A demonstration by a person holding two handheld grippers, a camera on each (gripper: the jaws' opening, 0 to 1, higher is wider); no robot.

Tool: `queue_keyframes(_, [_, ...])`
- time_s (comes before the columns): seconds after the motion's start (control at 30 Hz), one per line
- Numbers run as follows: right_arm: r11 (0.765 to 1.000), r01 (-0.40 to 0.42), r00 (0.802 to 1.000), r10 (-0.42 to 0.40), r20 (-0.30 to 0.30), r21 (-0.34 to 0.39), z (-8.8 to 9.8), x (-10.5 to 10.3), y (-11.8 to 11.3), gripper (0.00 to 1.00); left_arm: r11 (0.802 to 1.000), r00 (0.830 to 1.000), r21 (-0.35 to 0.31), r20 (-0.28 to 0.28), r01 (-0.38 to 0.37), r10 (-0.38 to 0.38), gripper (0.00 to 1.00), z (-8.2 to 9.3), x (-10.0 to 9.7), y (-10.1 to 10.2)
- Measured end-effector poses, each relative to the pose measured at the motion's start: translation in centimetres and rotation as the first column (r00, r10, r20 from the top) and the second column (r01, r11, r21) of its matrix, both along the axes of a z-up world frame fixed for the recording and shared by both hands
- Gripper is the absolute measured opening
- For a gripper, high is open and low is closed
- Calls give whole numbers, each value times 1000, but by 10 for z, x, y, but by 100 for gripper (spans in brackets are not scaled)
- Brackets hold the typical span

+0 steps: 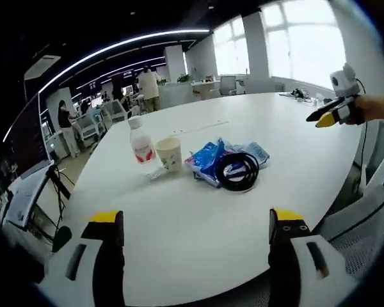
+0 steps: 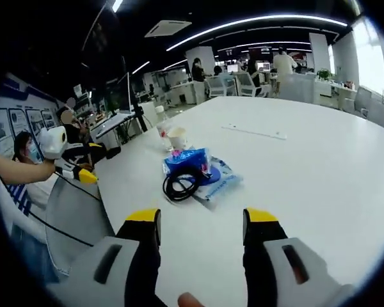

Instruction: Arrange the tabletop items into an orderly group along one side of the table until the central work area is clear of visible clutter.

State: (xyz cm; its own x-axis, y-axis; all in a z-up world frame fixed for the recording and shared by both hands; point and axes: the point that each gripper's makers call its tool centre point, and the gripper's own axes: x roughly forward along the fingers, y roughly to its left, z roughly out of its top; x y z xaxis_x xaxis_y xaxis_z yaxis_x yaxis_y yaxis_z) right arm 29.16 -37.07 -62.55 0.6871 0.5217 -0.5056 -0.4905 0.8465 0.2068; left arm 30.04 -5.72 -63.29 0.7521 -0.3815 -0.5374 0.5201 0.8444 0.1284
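Left gripper view: left gripper jaws apart, holding nothing; bottle, paper cup, blue packets and black cable lie clustered well ahead on white table. Right gripper likewise apart, short of the cluster.

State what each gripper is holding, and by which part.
Nothing is held. The left gripper and right gripper are both open, apart from the table's items.

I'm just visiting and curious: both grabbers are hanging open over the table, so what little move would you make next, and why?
Probably ease the right gripper forward to the black cable coil. Its jaws are open and empty, the coil lies loose on the blue packets straight ahead, and the bottle and paper cup already stand together.
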Motion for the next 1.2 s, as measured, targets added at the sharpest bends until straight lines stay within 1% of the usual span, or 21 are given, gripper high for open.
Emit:
queue_keyframes(0.07, [1000,4,1000,-4,-1,1,-2,1,-5,50,1000,1000,-5,-5,4,-4,97,4,0,-7])
queue_keyframes(0.13, [1000,22,1000,-22,-3,-4,-3,3,-13,50,999,1000,-48,-15,-6,6,97,10,0,-13])
queue_keyframes(0.17, [999,32,999,-32,-12,-4,-3,2,-16,50,996,1000,-91,-22,-23,21,97,15,2,-16])
queue_keyframes(0.23, [999,34,999,-34,3,-3,0,0,-20,50,990,1000,-137,-6,-28,27,98,20,8,-17])
queue_keyframes(0.27, [999,32,999,-31,9,-6,2,-1,-22,50,989,999,-144,0,-39,40,98,22,11,-17])
queue_keyframes(0.33, [999,39,999,-38,15,-17,4,-4,-32,50,986,998,-158,-24,-58,54,98,20,16,-18])
queue_keyframes(0.4, [998,59,998,-59,17,-11,6,-6,-46,50,986,998,-153,-26,-59,56,98,21,19,-23])
queue_keyframes(0.43, [998,66,998,-66,21,-8,8,-6,-52,50,988,998,-147,-13,-55,53,98,24,22,-27])
queue_keyframes(0.5, [997,81,996,-81,26,-8,7,-2,-68,50,988,999,-143,-9,-53,52,98,27,28,-35])
queue_keyframes(0.57, [996,94,995,-94,20,-7,3,4,-84,50,988,998,-147,-13,-57,56,98,28,35,-44])
queue_keyframes(0.67, [997,79,997,-79,12,-2,1,14,-101,50,990,997,-119,3,-80,81,97,31,42,-54])
queue_keyframes(0.7, [997,71,997,-71,10,-5,2,17,-106,50,990,996,-110,-1,-93,93,96,31,43,-56])
queue_keyframes(0.73, [998,61,998,-61,13,-11,5,21,-115,50,988,994,-110,-6,-106,106,95,30,47,-61])
queue_keyframes(0.8, [999,48,998,-48,40,-22,13,29,-128,50,986,992,-114,-4,-122,123,94,29,53,-70])
queue_keyframes(0.87, [999,47,997,-46,60,-23,23,40,-150,49,984,990,-113,-12,-139,138,92,26,57,-78])
queue_keyframes(0.93, [998,54,997,-53,64,-14,28,47,-165,49,979,986,-116,-46,-165,160,91,21,57,-91])
queue_keyframes(1.0, [999,54,996,-53,65,-6,30,52,-173,49,979,987,-123,-36,-163,160,91,23,56,-107])
queue_keyframes(1.07, [999,50,996,-49,68,-5,33,55,-176,49,980,986,-114,-32,-164,161,91,20,56,-115])
queue_keyframes(1.1, [999,49,997,-48,65,-5,33,57,-177,49,979,984,-102,-53,-174,170,90,15,54,-117])
queue_keyframes(1.13, [999,48,997,-47,63,-5,33,58,-177,49,980,981,-89,-89,-180,172,88,8,52,-119])
queue_keyframes(1.2, [999,48,996,-48,76,1,37,61,-178,50,981,978,-73,-117,-181,172,84,0,54,-120])
